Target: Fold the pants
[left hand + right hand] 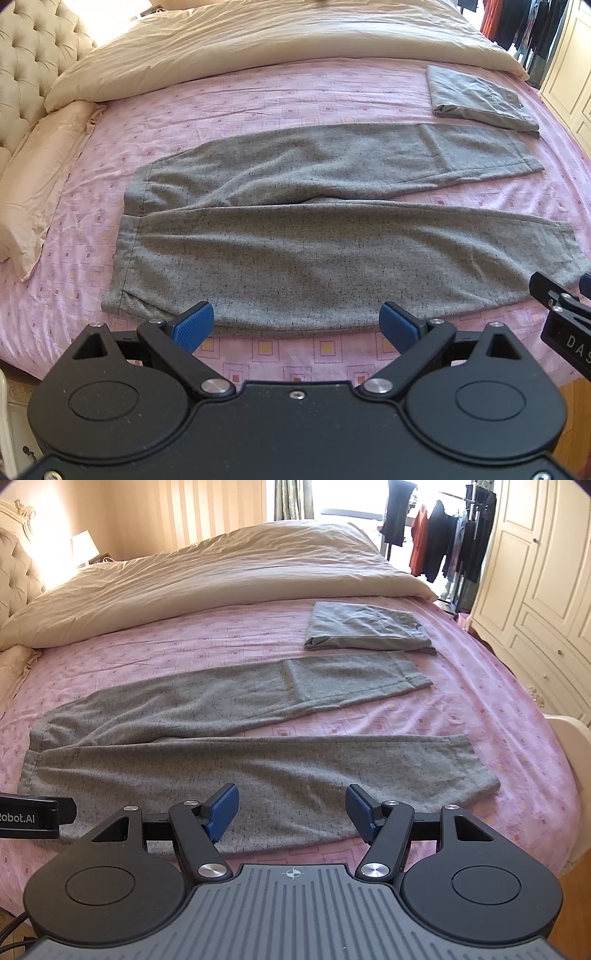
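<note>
Right now both the left gripper and right gripper are hovering, jaws apart and empty, over the grey pants' near edge; pinching that edge evenly should be helping.

A wide bed with a pink square-patterned sheet fills the room. At its head stands a cream button-tufted headboard, with a small white-shaded lamp beside it. Beyond the bed, sunlight comes through a curtained window. Cream panelled wardrobe doors stand at its foot.
</note>
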`<action>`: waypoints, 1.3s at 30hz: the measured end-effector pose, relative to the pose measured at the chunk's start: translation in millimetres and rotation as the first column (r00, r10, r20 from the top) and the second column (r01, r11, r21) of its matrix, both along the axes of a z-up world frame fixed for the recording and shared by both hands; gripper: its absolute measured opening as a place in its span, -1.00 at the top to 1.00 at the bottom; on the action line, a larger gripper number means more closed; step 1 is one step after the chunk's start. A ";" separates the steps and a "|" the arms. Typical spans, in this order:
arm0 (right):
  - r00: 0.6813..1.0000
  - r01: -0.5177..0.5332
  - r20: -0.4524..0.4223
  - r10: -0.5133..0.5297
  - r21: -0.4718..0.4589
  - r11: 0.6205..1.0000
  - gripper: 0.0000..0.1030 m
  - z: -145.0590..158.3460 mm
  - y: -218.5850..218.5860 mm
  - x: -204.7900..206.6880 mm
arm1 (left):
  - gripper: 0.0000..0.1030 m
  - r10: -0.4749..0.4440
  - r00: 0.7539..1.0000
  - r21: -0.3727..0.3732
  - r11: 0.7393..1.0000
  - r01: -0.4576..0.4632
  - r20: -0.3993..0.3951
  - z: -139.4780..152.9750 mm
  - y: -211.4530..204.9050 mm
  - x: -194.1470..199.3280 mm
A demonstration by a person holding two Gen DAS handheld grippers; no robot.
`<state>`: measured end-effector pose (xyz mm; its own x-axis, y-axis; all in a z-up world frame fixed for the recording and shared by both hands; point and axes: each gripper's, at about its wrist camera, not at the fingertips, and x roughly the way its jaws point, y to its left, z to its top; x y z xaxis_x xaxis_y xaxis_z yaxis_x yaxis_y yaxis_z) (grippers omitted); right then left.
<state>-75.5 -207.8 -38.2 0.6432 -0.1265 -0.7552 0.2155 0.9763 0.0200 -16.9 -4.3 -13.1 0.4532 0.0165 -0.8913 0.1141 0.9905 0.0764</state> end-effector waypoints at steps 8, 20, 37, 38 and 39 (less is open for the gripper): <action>1.000 0.002 -0.002 -0.002 0.006 1.000 -0.21 -0.3 -2.2 2.0 | -0.87 -0.009 1.000 0.006 1.000 0.009 -0.010 -0.4 -3.1 4.0; 1.000 0.000 -0.018 0.000 0.019 1.000 -0.21 -6.2 -7.3 8.5 | -0.87 -0.007 0.999 0.020 1.000 0.007 -0.032 -7.1 -9.8 8.8; 0.983 0.045 -0.180 -0.031 0.075 0.996 -0.16 -64.4 -15.2 20.8 | -0.75 -0.019 0.993 0.073 0.997 0.027 -0.114 -43.1 8.4 15.6; 0.982 0.057 -0.186 -0.042 0.072 0.996 -0.15 -68.2 -17.3 21.0 | -0.75 -0.032 0.994 0.078 0.996 0.041 -0.106 -47.0 7.5 18.2; 0.980 0.070 -0.190 -0.056 0.067 0.995 -0.14 -70.9 -20.3 21.8 | -0.75 -0.054 0.994 0.085 0.994 0.062 -0.098 -51.5 5.3 21.4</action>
